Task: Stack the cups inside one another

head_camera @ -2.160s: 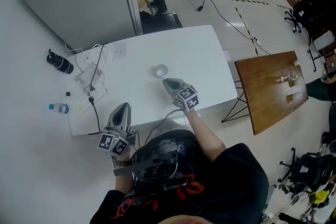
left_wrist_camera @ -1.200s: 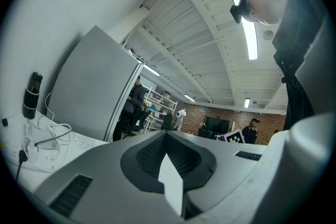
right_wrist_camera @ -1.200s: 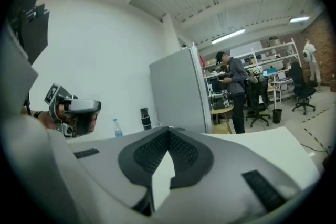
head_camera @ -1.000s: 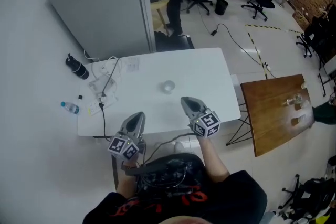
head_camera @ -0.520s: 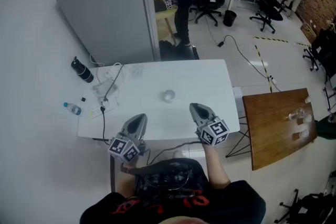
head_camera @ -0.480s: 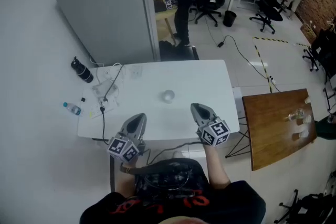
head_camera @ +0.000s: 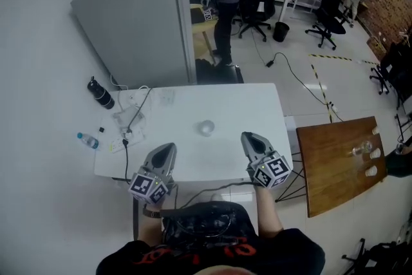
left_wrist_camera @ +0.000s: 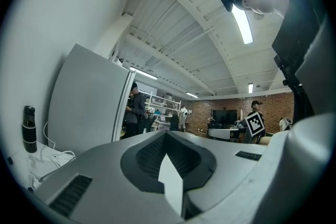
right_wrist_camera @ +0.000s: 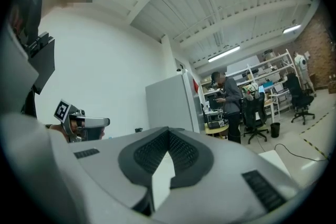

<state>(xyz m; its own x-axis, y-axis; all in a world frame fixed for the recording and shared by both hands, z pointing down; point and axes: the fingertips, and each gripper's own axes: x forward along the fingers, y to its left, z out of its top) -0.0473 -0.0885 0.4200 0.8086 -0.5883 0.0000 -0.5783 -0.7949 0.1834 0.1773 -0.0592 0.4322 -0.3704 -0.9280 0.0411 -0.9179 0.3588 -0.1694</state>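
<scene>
Cups (head_camera: 206, 128) sat near the middle of the white surface (head_camera: 248, 103); too small to count them. Left gripper (head_camera: 165, 152) was at 8 o'clock from the cups, jaws closed together, nothing between them. Right gripper (head_camera: 252, 141) was at 4 o'clock, jaws likewise closed and empty. Both were apart from the cups.

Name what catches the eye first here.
A small clear cup sits alone at the middle of the white rectangular table. The left gripper and right gripper, both grey, shut and empty, hover over its near edge. A tall grey partition stands behind it.
</scene>
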